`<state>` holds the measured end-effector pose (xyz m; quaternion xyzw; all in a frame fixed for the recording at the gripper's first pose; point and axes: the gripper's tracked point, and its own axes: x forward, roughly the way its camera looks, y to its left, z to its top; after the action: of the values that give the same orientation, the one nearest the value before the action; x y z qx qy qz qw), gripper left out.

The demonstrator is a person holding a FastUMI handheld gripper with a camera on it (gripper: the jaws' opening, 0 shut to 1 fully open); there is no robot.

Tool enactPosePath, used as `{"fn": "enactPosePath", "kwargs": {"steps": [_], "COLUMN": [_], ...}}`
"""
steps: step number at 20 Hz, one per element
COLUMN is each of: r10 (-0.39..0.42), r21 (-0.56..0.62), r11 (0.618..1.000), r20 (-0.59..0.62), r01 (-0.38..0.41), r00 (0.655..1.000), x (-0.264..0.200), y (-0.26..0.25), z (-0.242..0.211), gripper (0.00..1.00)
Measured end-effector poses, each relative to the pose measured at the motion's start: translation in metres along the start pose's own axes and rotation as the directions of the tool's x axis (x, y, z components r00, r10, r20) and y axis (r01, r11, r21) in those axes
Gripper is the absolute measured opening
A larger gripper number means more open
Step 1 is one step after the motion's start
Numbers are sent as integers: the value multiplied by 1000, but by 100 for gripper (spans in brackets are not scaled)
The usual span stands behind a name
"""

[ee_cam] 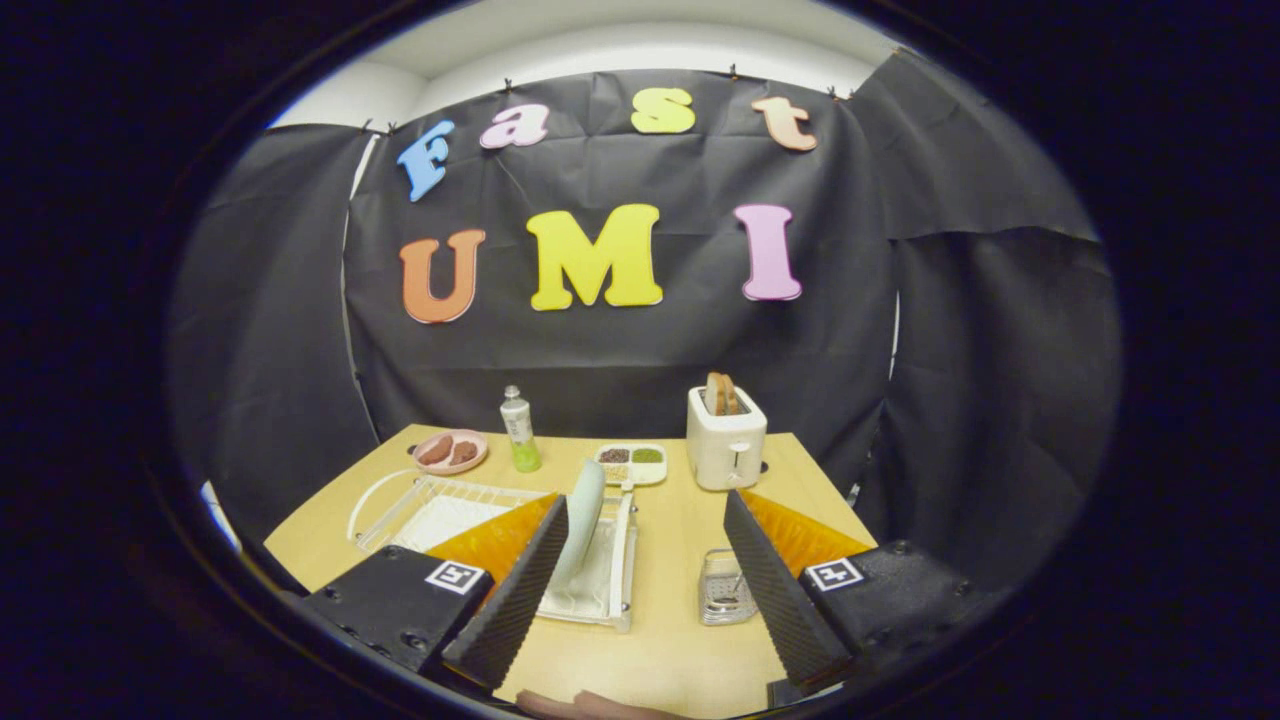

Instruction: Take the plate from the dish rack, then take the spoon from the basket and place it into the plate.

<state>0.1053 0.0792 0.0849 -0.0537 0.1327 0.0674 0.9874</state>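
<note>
Hovering level, gripper point(640, 590) jaws spread, plate point(583, 520) upright in dish rack point(625, 560)

Pale green plate point(583, 520), white dish rack point(440, 500), seemingly clear basket point(725, 590) (wire-patterned)

At the far edge of my wooden table point(680, 520) I note a white toaster point(727, 440) with two slices of toast point(722, 394) standing upright in its slots. Left of it lies a white divided tray point(633, 462) holding dark, green and pale fillings, then an upright bottle point(519, 430) with green liquid at its base. Furthest left I log a pink dish point(450, 452) carrying two brown pieces.
</note>
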Motion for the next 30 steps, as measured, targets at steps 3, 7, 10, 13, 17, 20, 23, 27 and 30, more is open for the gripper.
{"fn": "enactPosePath", "kwargs": {"steps": [3,7,10,13,17,20,23,27,30], "r10": [19,-7,-90,-158,-284,-337,-363,-376,-380], "r21": [-54,-98,-109,-152,-254,-289,-312,-329,-325], "r11": [998,995,993,984,954,938,929,925,924], "r20": [-97,-324,-448,-546,-599,-630,-655,-712,-719], "r01": [-24,-26,46,88,158,191,200,191,202], "r00": [995,946,889,823,749,700,662,593,581], "x": [37,93,115,129,146,152,156,156,157], "y": [22,41,42,47,44,43,42,35,35], "z": [11,-8,-12,-11,-5,-7,-12,-27,-31], "gripper": [100,98,87,71,52,37,29,29,29]}}
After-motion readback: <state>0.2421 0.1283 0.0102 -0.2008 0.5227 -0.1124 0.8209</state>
